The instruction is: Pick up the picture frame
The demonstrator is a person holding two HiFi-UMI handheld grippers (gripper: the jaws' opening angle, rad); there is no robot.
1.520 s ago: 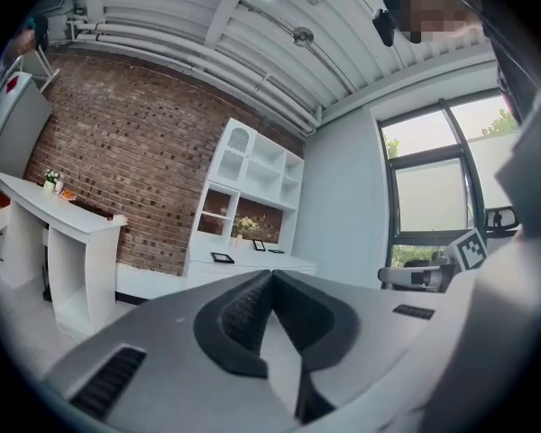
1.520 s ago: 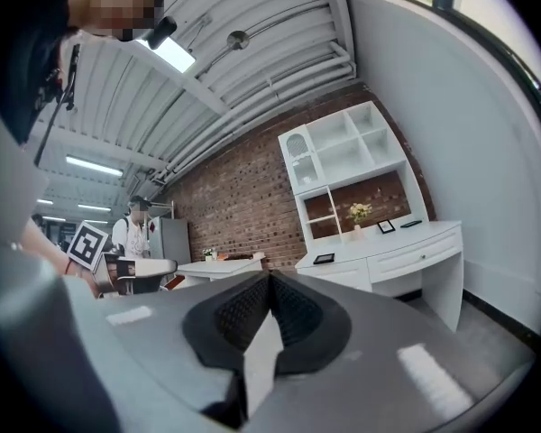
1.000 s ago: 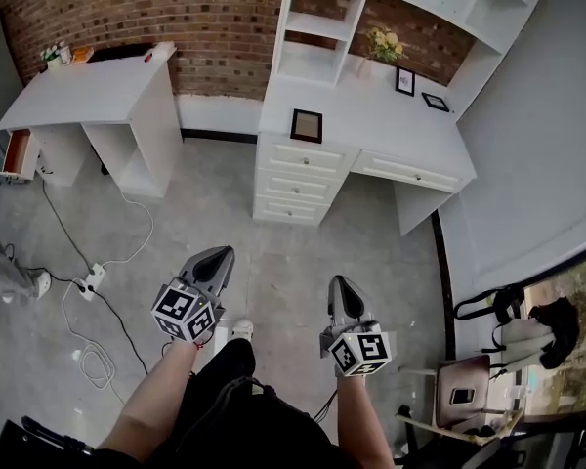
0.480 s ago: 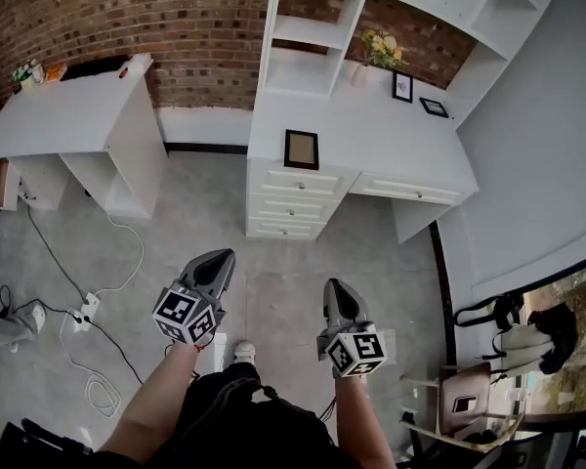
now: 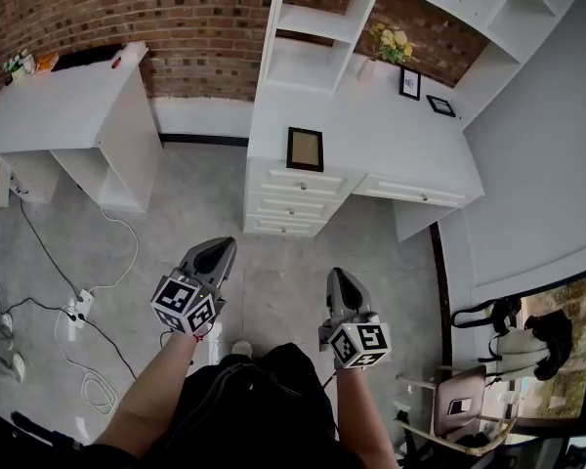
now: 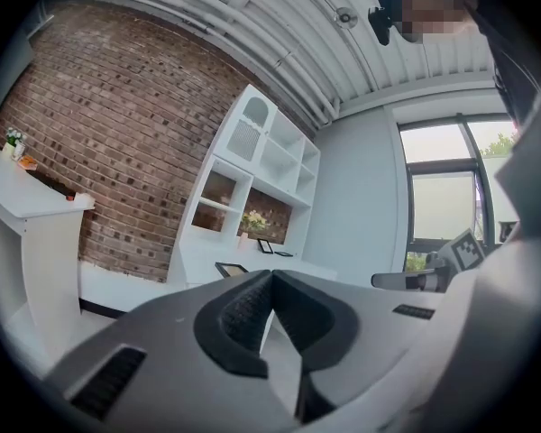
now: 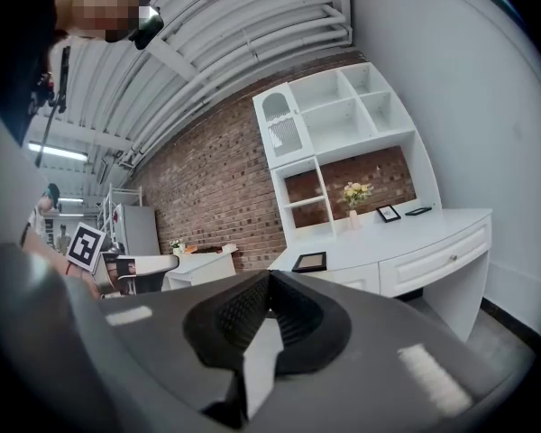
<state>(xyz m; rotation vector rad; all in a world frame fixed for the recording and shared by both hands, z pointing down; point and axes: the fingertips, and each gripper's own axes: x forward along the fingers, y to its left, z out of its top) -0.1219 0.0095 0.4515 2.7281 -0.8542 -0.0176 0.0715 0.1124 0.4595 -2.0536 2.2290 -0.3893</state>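
The person holds two grippers, one in each hand. The left gripper [image 5: 215, 254] and the right gripper [image 5: 340, 283] are both over the grey floor [image 5: 273, 252], each with its jaws pressed together and nothing between them. Three frames are on the white desk [image 5: 371, 135]. The dark picture frame [image 5: 305, 149] sits at the front edge near the left corner. A small black frame [image 5: 409, 83] stands at the back beside one vase of flowers [image 5: 391, 44]. A second small black frame [image 5: 440, 106] is near the right edge. The picture frame is well ahead of both grippers and untouched. In the head view it is above the gap between them.
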